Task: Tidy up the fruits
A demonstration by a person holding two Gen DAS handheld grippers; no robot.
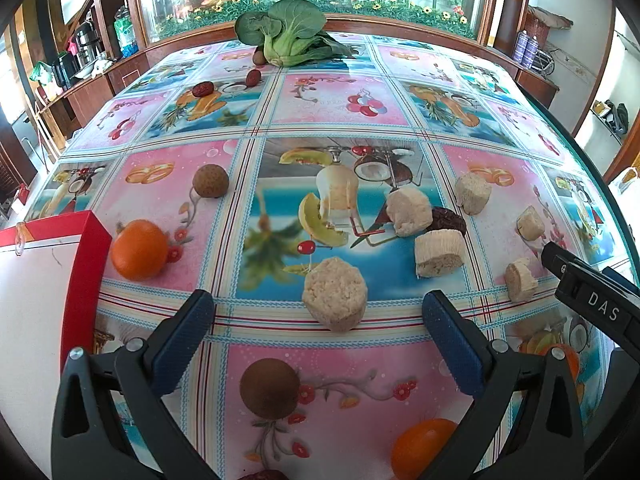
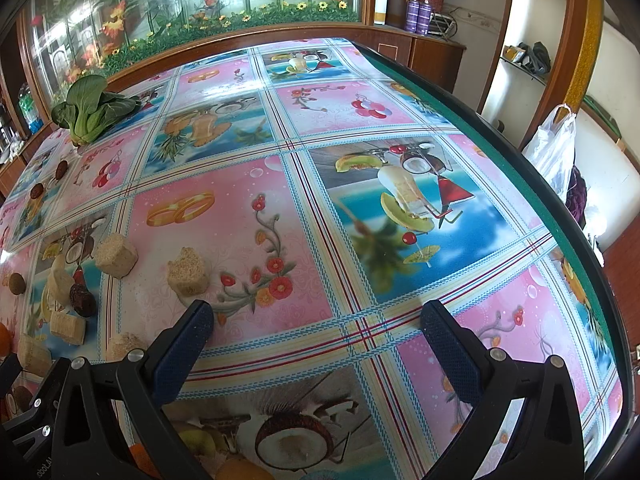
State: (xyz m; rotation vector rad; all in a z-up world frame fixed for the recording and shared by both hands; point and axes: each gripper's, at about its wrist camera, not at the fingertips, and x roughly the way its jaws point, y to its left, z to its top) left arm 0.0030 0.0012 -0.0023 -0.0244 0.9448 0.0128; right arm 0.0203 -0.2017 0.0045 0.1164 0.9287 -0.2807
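My left gripper (image 1: 318, 312) is open and empty above the patterned table. A brown longan (image 1: 269, 389) lies between its fingers, low in view. An orange kumquat (image 1: 422, 450) lies at the lower right, another orange fruit (image 1: 139, 249) beside the red-and-white box (image 1: 86, 264). A second longan (image 1: 210, 181) lies further out. Red dates (image 1: 199, 89) lie far back. My right gripper (image 2: 316, 320) is open and empty over bare tablecloth; it also shows in the left wrist view (image 1: 592, 292). A dark date (image 2: 82, 300) lies at its left.
Several beige sponge-like chunks (image 1: 335, 298) lie scattered mid-table, also seen in the right wrist view (image 2: 188, 274). A bok choy (image 1: 286, 34) sits at the far edge. The table's green right edge (image 2: 500, 140) is close to the right gripper.
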